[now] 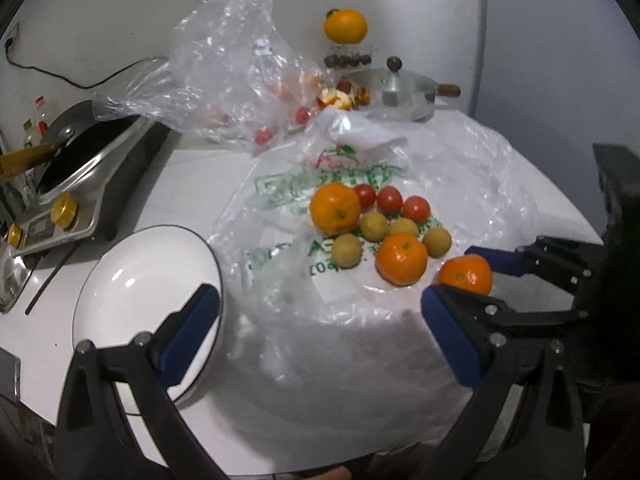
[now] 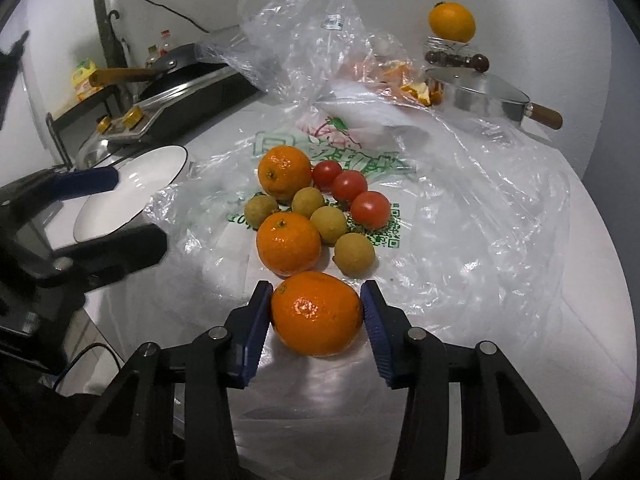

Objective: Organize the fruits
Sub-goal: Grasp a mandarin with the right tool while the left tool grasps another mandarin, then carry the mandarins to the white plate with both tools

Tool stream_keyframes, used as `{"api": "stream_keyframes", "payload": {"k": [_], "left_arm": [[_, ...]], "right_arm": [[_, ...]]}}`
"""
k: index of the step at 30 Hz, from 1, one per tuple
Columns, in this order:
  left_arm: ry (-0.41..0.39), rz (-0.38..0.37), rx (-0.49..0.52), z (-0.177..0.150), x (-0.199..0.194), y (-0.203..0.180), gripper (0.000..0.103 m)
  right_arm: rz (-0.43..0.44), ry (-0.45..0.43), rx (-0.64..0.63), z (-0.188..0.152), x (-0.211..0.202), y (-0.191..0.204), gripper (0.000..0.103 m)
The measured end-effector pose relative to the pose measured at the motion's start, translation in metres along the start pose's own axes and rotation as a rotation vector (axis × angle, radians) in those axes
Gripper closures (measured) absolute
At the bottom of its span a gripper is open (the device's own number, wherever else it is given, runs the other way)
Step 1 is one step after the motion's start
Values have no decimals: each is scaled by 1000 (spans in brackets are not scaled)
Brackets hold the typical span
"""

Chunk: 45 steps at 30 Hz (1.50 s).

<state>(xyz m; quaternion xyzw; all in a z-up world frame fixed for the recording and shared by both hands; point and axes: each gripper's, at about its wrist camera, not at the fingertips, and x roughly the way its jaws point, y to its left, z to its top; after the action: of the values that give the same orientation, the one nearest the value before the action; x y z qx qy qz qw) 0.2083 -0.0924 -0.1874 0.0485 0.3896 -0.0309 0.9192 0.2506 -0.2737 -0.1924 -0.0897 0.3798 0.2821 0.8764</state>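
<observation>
Three oranges, three cherry tomatoes (image 2: 349, 186) and several longans (image 2: 328, 224) lie on a flattened printed plastic bag (image 2: 460, 220). My right gripper (image 2: 317, 314) is shut on the nearest orange (image 2: 316, 312), with a blue pad against each side; the fruit rests on the bag. The other two oranges (image 2: 288, 242) (image 2: 285, 176) lie just beyond it. My left gripper (image 1: 324, 328) is open and holds nothing, low over the bag, its left finger over the white plate (image 1: 120, 272). In the left wrist view the gripped orange (image 1: 466, 274) shows at the right.
A cooker with a black pan (image 1: 80, 152) stands at the left behind the plate. At the back are a lidded steel pot (image 1: 400, 92), a crumpled clear bag (image 1: 240, 60) with peels and tomatoes, and an orange on a jar (image 1: 345, 25). The table's edge runs close in front.
</observation>
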Motion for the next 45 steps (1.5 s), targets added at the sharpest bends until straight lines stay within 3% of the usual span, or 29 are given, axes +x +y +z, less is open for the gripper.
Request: {"api": "stream_keyframes", "payload": {"k": [4, 13, 20, 25, 26, 27, 29, 35, 39, 45], "left_arm": [[8, 2, 20, 6, 5, -10, 2], [41, -24, 57, 14, 25, -32, 3], [94, -45, 70, 17, 48, -40, 13], [110, -71, 87, 19, 57, -47, 14], [112, -73, 96, 19, 59, -50, 20], [119, -80, 103, 19, 61, -52, 32], [136, -92, 119, 19, 66, -56, 38], [128, -80, 149, 20, 69, -64, 38], [125, -96, 162, 19, 69, -65, 56], [116, -107, 157, 18, 65, -60, 60]], "right_arm": [[43, -4, -3, 4, -8, -9, 56], [13, -72, 24, 12, -32, -40, 56], [19, -76, 45, 10, -33, -52, 56], [17, -78, 57, 8, -32, -60, 56], [15, -79, 60, 8, -32, -61, 56], [14, -79, 62, 8, -31, -63, 56], [10, -78, 66, 7, -31, -65, 56], [3, -73, 73, 4, -31, -67, 56], [-7, -67, 78, 2, -32, -68, 56], [-25, -71, 73, 4, -34, -65, 56]]}}
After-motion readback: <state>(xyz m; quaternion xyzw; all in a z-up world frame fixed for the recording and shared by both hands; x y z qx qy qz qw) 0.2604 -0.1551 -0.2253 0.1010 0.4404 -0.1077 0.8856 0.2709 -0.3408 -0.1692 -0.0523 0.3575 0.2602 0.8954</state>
